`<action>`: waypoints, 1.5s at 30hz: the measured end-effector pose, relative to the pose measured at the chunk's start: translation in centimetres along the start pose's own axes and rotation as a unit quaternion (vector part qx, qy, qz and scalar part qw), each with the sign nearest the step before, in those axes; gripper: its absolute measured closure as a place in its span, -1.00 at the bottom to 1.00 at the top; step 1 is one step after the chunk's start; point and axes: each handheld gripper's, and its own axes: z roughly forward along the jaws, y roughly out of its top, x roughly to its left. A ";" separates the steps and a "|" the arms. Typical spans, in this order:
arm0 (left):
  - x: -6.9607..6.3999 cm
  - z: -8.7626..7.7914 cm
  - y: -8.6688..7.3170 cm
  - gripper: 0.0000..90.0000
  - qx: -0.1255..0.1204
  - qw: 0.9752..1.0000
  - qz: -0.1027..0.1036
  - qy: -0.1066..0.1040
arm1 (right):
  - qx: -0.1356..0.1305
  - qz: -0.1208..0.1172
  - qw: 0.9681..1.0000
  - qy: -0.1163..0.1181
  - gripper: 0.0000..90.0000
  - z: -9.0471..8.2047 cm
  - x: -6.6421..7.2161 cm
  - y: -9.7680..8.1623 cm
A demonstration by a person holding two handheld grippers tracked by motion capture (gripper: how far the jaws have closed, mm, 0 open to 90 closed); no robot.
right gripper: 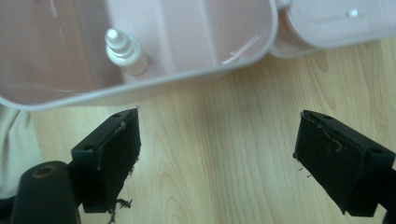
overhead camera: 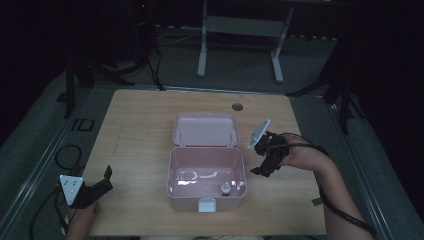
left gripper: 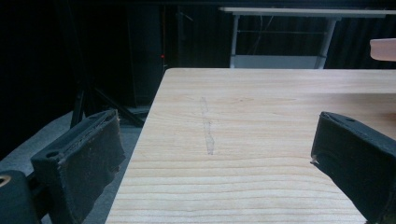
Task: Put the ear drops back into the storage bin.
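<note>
Left gripper [overhead camera: 106, 178] parked wide open on the table [overhead camera: 140, 125], nothing between the jaws, probably just waiting. One pink box [overhead camera: 206, 181], lid flipped back for access, one small bottle [overhead camera: 226, 189] standing inside. Right gripper [overhead camera: 259, 159] just beside the box, released, empty.

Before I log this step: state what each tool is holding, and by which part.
Nothing is held. The right tool is open over bare table beside the pink box; the left tool is open too. The small bottle stands inside the box.
</note>
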 end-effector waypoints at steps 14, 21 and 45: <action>0.0 0.0 0.0 -0.95 0.000 1.000 0.001 0.000 | -0.006 0.076 0.997 0.004 -0.69 4.9 -1.4 -6.1; 0.0 0.0 0.0 -0.95 0.000 1.000 0.001 -0.001 | -0.030 0.108 0.994 -0.021 -0.69 6.5 -1.5 -8.6; -0.1 0.0 0.0 -0.95 -0.001 1.000 0.003 0.001 | -0.170 0.297 0.920 -0.193 -0.69 9.0 -1.6 -17.5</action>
